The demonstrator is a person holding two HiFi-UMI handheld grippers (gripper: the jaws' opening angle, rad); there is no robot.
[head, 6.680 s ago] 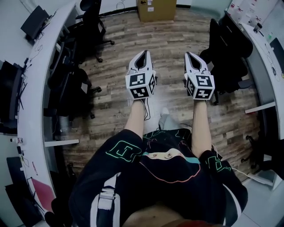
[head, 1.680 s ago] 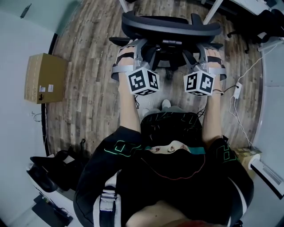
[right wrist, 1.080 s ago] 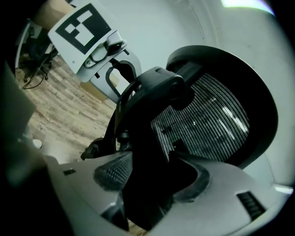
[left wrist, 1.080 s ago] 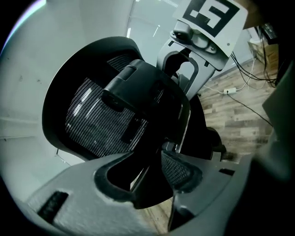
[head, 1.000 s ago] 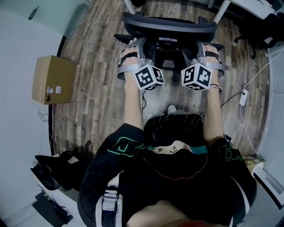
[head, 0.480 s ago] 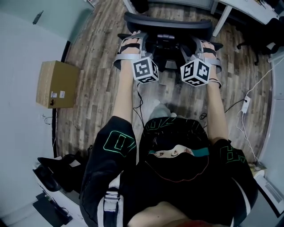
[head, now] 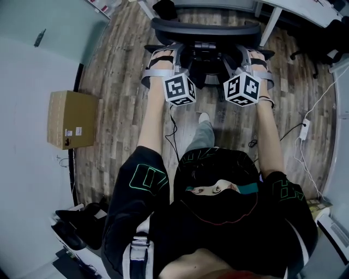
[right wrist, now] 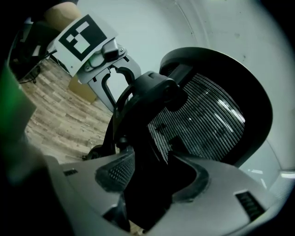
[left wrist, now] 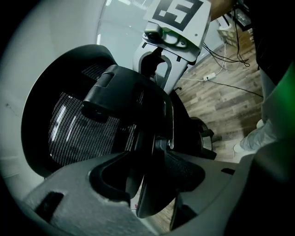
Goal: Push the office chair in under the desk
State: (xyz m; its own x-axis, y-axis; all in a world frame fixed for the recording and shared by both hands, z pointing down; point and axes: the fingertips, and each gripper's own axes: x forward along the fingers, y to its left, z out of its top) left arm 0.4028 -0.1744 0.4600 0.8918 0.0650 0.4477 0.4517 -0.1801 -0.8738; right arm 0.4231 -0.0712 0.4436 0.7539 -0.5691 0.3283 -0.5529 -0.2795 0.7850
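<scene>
The chair (head: 204,28) stood at twelve o'clock ahead of me, its back toward me. The desk (head: 297,10) lay just beyond it and ran off toward one o'clock. My left claw (left wrist: 150,174) had just been closing and sat clamped on the black frame behind the mesh back, at about eleven o'clock. My right claw (right wrist: 154,179) had been closing too and gripped the same frame at one o'clock. Both stood fairly wide, since the frame is thick.

The step in hand, as I judged it, was the push itself. To do it well I would hold both claws level with each other and press evenly, so the chair rolled straight toward twelve. A harder shove from one side would likely swing it toward the desk leg (head: 266,30) at one o'clock. Slow, steady pressure seemed the safest way to avoid tipping it.

The chair faced away from me, toward twelve and the gap under the desk. The long axis of its curved back ran from nine to three, square to my push. The box (head: 71,119) sat well apart at nine o'clock.
</scene>
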